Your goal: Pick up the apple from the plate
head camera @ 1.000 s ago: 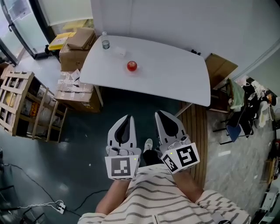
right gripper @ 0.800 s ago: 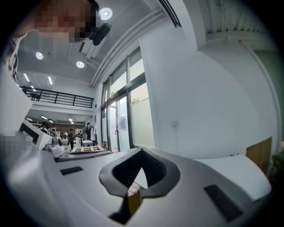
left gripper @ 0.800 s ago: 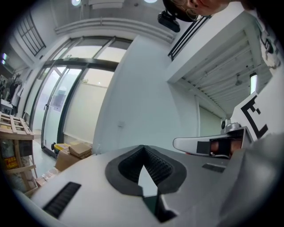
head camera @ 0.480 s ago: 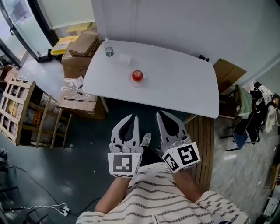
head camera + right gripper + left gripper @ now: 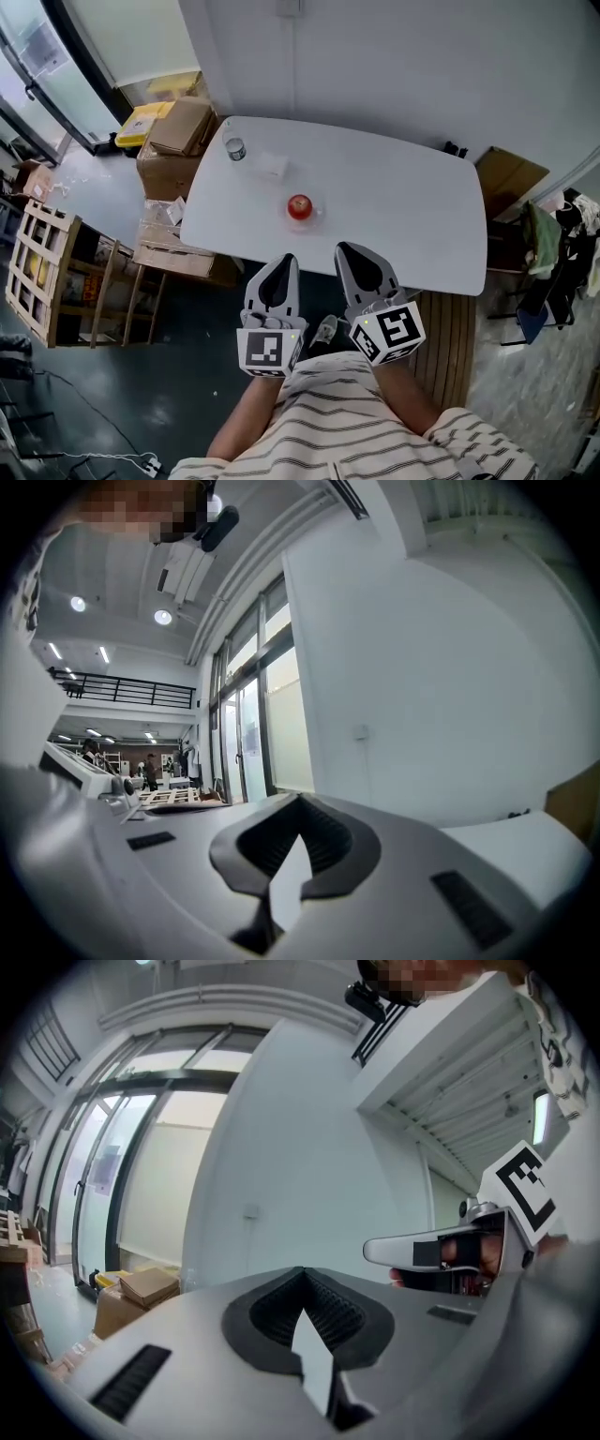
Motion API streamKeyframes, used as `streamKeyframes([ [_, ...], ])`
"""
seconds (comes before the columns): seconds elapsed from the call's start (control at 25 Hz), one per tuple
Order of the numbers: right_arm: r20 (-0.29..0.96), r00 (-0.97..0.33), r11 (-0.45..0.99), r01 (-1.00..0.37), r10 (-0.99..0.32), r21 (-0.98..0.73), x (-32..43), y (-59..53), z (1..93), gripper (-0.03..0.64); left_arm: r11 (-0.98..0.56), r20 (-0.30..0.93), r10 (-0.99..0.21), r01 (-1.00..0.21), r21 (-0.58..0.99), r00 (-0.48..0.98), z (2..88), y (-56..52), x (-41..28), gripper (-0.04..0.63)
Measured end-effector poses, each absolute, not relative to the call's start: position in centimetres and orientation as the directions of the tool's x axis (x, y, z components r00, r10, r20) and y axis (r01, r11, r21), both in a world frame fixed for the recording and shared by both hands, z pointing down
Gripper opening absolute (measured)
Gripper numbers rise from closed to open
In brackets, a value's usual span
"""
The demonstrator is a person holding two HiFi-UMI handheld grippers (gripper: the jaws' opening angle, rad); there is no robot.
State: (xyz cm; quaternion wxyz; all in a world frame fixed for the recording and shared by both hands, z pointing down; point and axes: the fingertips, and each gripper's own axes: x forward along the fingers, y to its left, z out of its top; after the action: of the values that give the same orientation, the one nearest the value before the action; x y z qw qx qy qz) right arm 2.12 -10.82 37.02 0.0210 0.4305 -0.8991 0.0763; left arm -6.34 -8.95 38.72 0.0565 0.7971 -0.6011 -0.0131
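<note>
Head view: looking steeply down on a white counter (image 5: 403, 197), with both tools low at 6 o'clock of the picture.
Apple (image 5: 299, 206): red, sitting on a clear plate (image 5: 315, 216) that is hard to make out, toward the near edge of the counter; set apart from other things, so free to reach from any side.
Left tool (image 5: 284, 261): pressed together and empty, well apart from the apple, with the apple at about 12 o'clock from it.
Right tool (image 5: 345, 249): also pressed together and empty, just beside the left one at its 3 o'clock; apple at about 11 o'clock.
Reason for this hold: likely approach only, no need yet to spread.
Small bottle (image 5: 234, 148): at 10 o'clock from the apple, well apart, no obstacle.
Next move: probably spreading one tool before closing around the apple, without pushing the plate.
</note>
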Motion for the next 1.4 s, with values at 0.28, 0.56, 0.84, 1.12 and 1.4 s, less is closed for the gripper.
streamKeyframes([
  [0.28, 0.126, -0.635, 0.62, -0.772, -0.762, -0.143, 2.8, -16.9, 39.0, 0.009, -0.268, 0.054, -0.961, -0.96, 0.075, 0.272, 40.9, -15.1, -5.1, 0.003],
  [0.56, 0.162, -0.638, 0.624, -0.77, -0.753, -0.131, 0.1, -20.4, 39.9, 0.009, -0.317, 0.089, -0.943, -0.947, 0.06, 0.321, 42.6, -19.3, -6.2, 0.003],
  [0.84, 0.165, -0.619, 0.604, -0.786, -0.768, -0.132, -1.4, -22.9, 40.3, 0.009, -0.329, 0.129, -0.931, -0.939, 0.103, 0.34, 44.9, -22.8, -8.5, 0.005],
  [1.12, 0.199, -0.609, 0.593, -0.793, -0.768, -0.139, -2.1, -23.9, 42.1, 0.009, -0.368, 0.175, -0.911, -0.927, 0.065, 0.374, 47.6, -24.6, -8.7, 0.005],
  [1.4, 0.234, -0.596, 0.585, -0.802, -0.768, -0.123, -2.2, -24.6, 43.5, 0.009, -0.395, 0.285, -0.871, -0.915, 0.081, 0.401, 52.7, -26.3, -8.5, 0.192],
])
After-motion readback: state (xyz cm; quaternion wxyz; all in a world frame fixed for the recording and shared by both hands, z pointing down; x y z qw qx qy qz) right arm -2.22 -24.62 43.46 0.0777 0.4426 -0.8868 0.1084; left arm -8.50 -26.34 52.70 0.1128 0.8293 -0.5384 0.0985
